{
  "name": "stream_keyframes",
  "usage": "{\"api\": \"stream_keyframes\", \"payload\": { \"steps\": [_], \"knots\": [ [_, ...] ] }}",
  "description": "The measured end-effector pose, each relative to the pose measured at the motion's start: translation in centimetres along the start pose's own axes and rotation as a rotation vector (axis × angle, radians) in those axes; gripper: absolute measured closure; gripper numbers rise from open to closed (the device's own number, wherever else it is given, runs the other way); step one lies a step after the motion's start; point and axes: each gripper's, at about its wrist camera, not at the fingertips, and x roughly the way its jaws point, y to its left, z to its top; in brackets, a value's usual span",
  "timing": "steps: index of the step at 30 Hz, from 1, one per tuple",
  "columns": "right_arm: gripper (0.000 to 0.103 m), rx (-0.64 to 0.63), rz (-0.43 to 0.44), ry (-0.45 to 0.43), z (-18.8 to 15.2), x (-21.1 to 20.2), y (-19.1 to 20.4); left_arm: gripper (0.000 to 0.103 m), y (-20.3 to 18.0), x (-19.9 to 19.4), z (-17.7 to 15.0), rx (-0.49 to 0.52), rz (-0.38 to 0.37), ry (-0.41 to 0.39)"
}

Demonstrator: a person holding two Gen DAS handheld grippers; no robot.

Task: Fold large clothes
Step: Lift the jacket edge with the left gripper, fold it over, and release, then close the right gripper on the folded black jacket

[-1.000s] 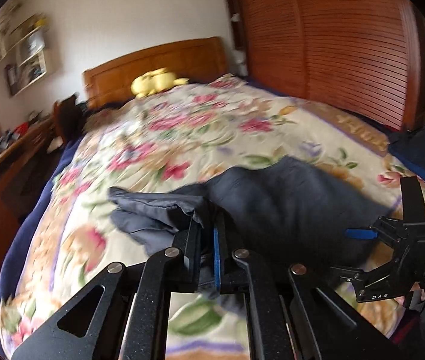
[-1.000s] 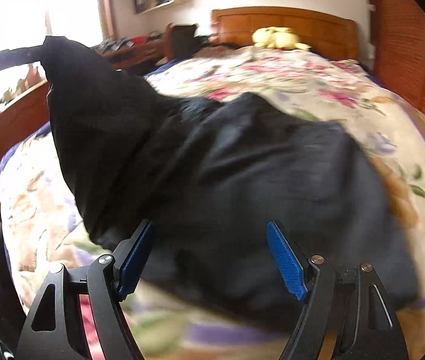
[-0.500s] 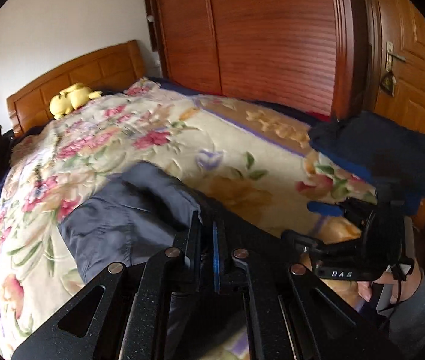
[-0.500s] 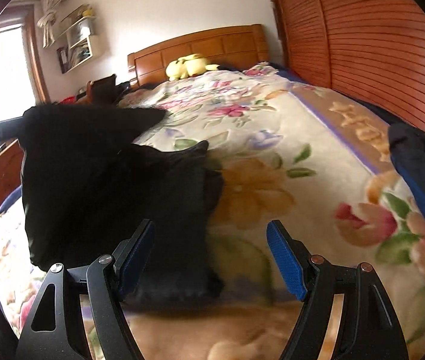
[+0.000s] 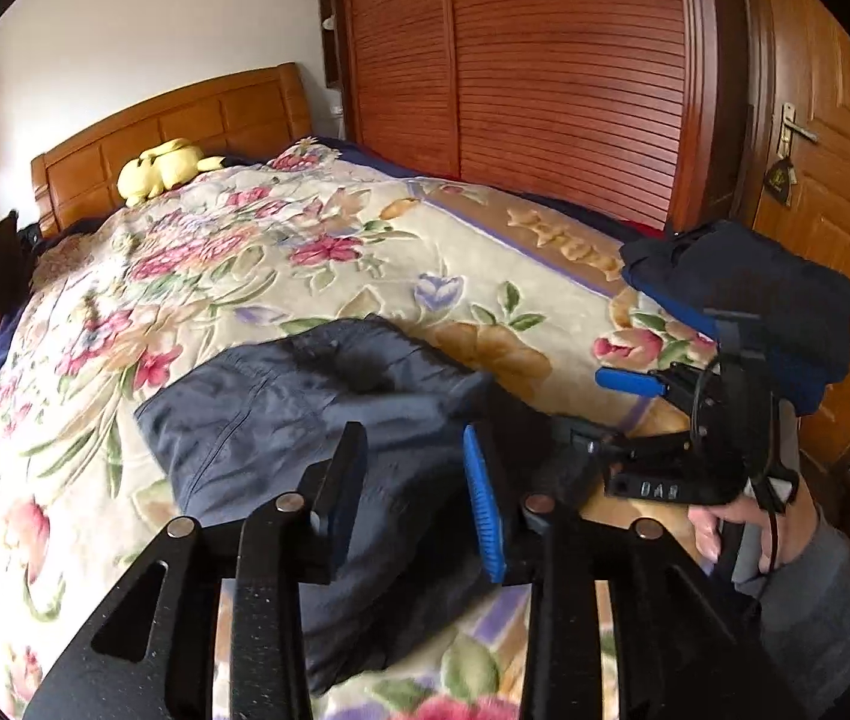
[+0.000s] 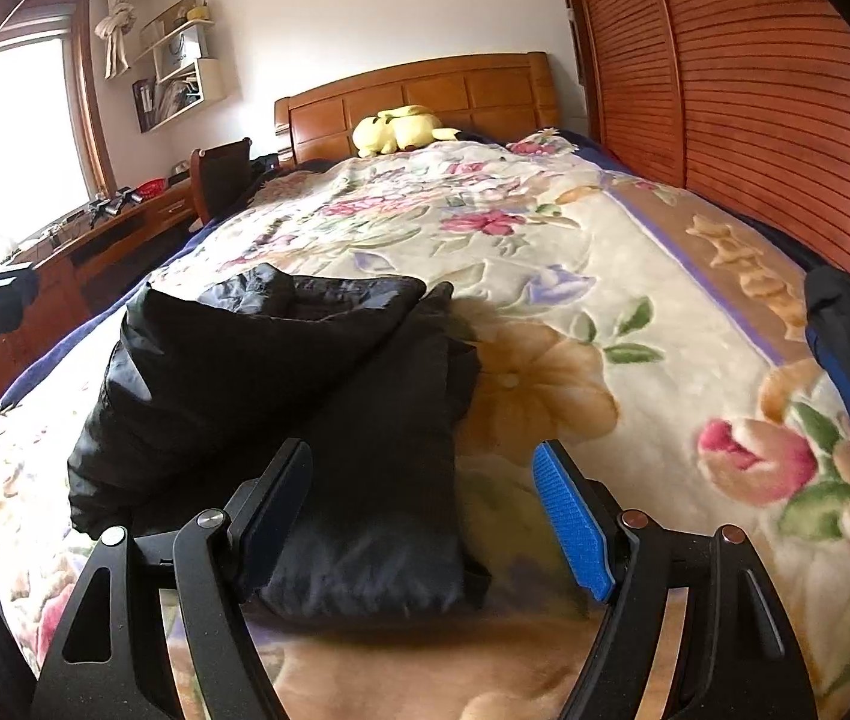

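A dark grey padded jacket (image 5: 305, 414) lies folded on the floral blanket (image 5: 245, 276) near the bed's foot. It also shows in the right wrist view (image 6: 317, 396). My left gripper (image 5: 416, 492) is open just above the jacket's near end, holding nothing. My right gripper (image 6: 425, 516) is open and empty, low over the jacket's near right corner. The right gripper also shows in the left wrist view (image 5: 599, 414), to the right of the jacket.
A folded navy garment (image 5: 755, 294) lies at the bed's right corner. A yellow plush toy (image 6: 401, 129) sits by the wooden headboard (image 6: 425, 96). A slatted wardrobe (image 5: 545, 72) and a door (image 5: 833, 192) stand to the right, a desk (image 6: 95, 234) to the left.
My left gripper carried the jacket's edge over to the right, then opened and let it go. The jacket now lies folded. My right gripper stayed open.
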Motion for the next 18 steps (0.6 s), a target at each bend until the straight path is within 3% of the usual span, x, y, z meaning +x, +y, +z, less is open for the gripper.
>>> {"api": "stream_keyframes", "payload": {
  "steps": [2, 8, 18],
  "knots": [
    [0.025, -0.006, 0.0, 0.0, -0.1, 0.1, 0.2, 0.053, 0.8, -0.4, -0.9, -0.012, 0.017, -0.003],
    [0.025, -0.017, -0.008, 0.011, -0.1, 0.9, 0.5, 0.035, 3.6, -0.7, -4.1, -0.051, 0.04, 0.017],
    [0.025, -0.025, -0.015, 0.019, 0.2, 1.4, 0.8, 0.034, 7.8, -0.2, -8.9, -0.139, 0.093, 0.071]
  ]
}}
